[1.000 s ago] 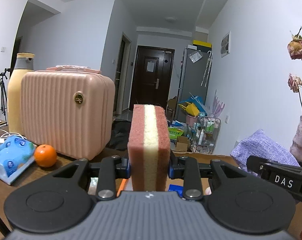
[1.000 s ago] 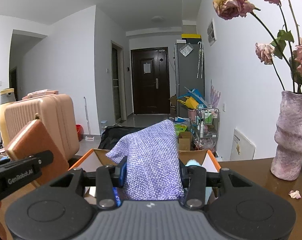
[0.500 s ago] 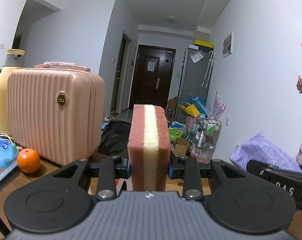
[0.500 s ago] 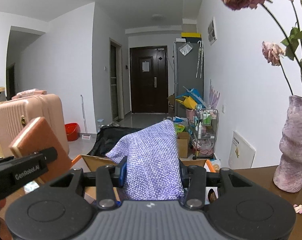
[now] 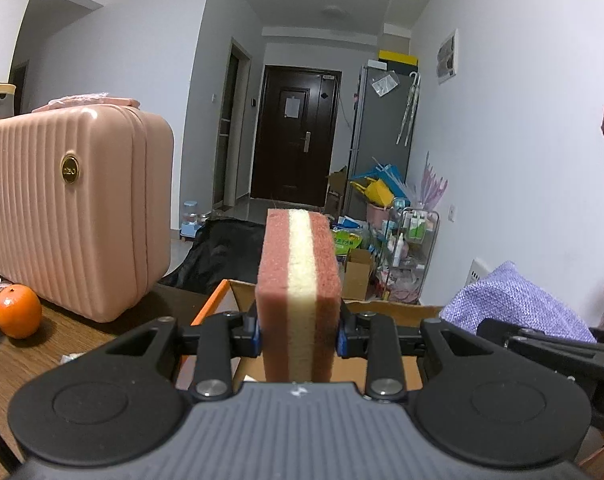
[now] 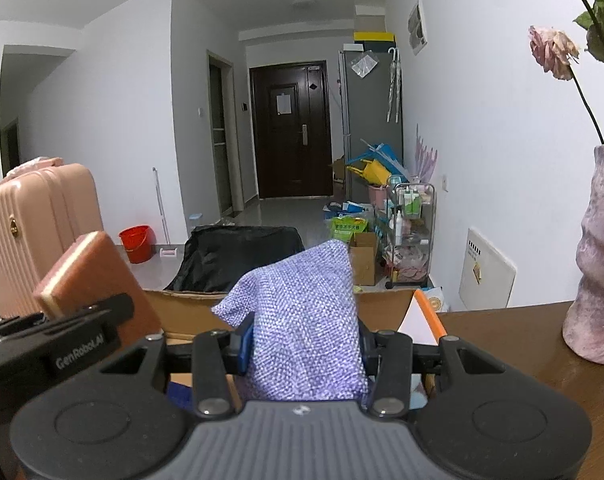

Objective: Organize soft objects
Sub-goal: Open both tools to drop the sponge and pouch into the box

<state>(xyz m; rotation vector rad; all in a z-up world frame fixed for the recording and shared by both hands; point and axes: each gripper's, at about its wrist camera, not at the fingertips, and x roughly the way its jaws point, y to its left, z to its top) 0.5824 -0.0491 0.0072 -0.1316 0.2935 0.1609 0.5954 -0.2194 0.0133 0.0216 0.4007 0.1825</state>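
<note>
- Sponge (image 5: 300, 292), a block with two rust-pink outer layers and a cream strip down its middle, stands upright at the centre of the left wrist frame; the left gripper (image 5: 299, 334) is clamped on its two pink sides.
- In the right wrist view the same sponge shows at the left edge as a tilted brown-pink slab.
- Purple cloth pouch (image 6: 305, 320), coarse-woven and slumped with one corner peaking upward, fills the centre of the right wrist frame; the right gripper (image 6: 303, 346) is closed onto it from both sides.
- Cardboard box (image 5: 385, 308) with orange flap edges lies open just beyond both sets of fingers, at lower centre of each frame; both soft things sit before its near rim.
- Pink ribbed suitcase (image 5: 74, 212) stands on the wooden table (image 5: 62, 344) at the left of the left wrist frame, close to the box's left flap; an orange (image 5: 17, 311) rests in front of it.
- Mauve vase (image 6: 595, 256) stands at the right edge of the right wrist frame, apart from the box, with bare table between them.
</note>
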